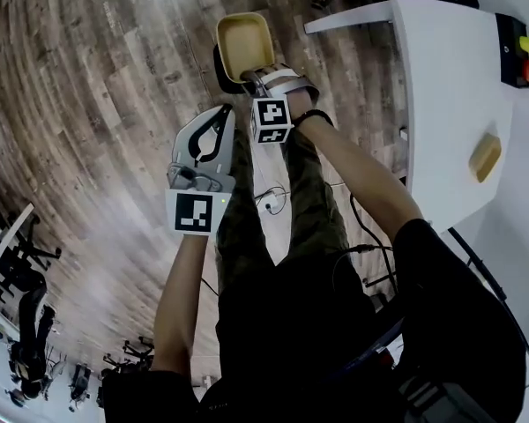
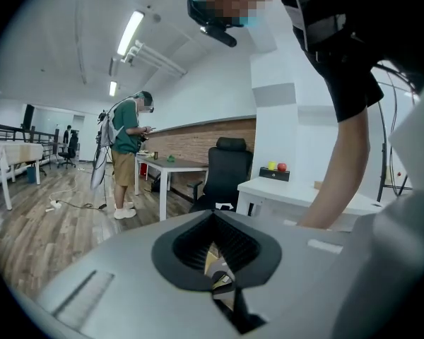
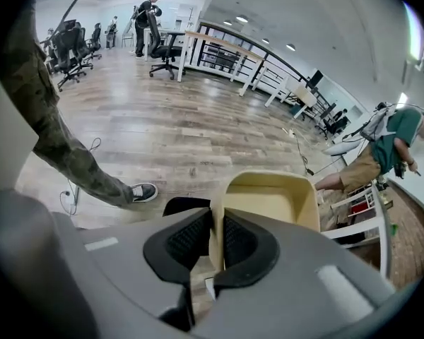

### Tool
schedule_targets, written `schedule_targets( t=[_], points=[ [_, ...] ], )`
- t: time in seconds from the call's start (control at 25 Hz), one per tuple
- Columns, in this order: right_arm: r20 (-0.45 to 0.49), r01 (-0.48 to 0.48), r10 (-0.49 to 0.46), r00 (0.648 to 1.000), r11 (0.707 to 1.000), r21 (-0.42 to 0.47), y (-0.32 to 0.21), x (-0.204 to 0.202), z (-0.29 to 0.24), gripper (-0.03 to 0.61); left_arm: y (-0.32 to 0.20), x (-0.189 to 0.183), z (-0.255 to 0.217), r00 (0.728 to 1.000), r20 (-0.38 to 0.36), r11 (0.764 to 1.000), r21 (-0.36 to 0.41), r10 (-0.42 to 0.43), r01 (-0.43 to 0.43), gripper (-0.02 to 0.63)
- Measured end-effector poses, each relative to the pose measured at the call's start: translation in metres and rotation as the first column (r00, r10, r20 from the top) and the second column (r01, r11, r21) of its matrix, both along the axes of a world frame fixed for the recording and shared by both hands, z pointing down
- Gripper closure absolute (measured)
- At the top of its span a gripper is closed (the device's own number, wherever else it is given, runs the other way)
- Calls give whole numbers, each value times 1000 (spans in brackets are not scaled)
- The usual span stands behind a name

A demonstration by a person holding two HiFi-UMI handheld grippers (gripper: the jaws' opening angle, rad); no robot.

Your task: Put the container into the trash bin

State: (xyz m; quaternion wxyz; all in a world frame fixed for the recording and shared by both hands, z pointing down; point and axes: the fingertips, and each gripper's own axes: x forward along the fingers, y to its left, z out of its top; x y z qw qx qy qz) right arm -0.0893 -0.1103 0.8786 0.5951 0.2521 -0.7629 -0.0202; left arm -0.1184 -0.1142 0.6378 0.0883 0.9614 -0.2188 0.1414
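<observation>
My right gripper [image 1: 250, 77] points steeply down at the floor and is shut on the near rim of a tan, rounded-square container [image 1: 244, 40]. In the right gripper view the black pads [image 3: 191, 240] pinch the container's wall [image 3: 268, 196] edge-on. A dark trash bin [image 1: 219, 63] shows just under and left of the container, and appears as a black shape [image 3: 186, 205] behind the jaws. My left gripper [image 1: 222, 113] hangs beside it, nearer to me, with its jaws together and nothing between them [image 2: 215, 260].
A white table [image 1: 441, 104] stands at the right with a yellow block [image 1: 485, 157] and a black box with coloured buttons [image 1: 517, 49]. Cables [image 1: 271, 201] lie on the wood floor by the person's legs. A black office chair [image 2: 222, 171] and a standing person [image 2: 129, 154] are farther off.
</observation>
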Motion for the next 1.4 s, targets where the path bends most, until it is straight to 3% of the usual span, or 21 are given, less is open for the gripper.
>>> schedule_targets(
  t=[0.2,0.4,0.6,1.0,1.16,1.4],
  points=[
    [-8,12,-12,1000,999,-36,0,-4,59,537,-9,4,29,1000,-29,999,39,6,-4,617],
    [-47,6,-9,999,998,-66,-2,0,113,537,-16,0,59,995,-90,999,-6,-50,50,617],
    [-86,-10,-1,996,993,-118,12,-9,176,537,-7,-17,99,994,-87,997,-50,-62,58,617],
    [-98,-32,16,995,986,-166,20,-7,263,535,11,-12,184,997,-70,993,-115,-37,29,617],
    [-83,-34,16,996,975,-219,32,-18,283,535,11,-11,201,997,-66,992,-123,-36,28,617],
    [-116,-75,52,992,976,-206,32,-17,315,512,3,-22,212,996,-58,989,-138,-65,57,617]
  ],
)
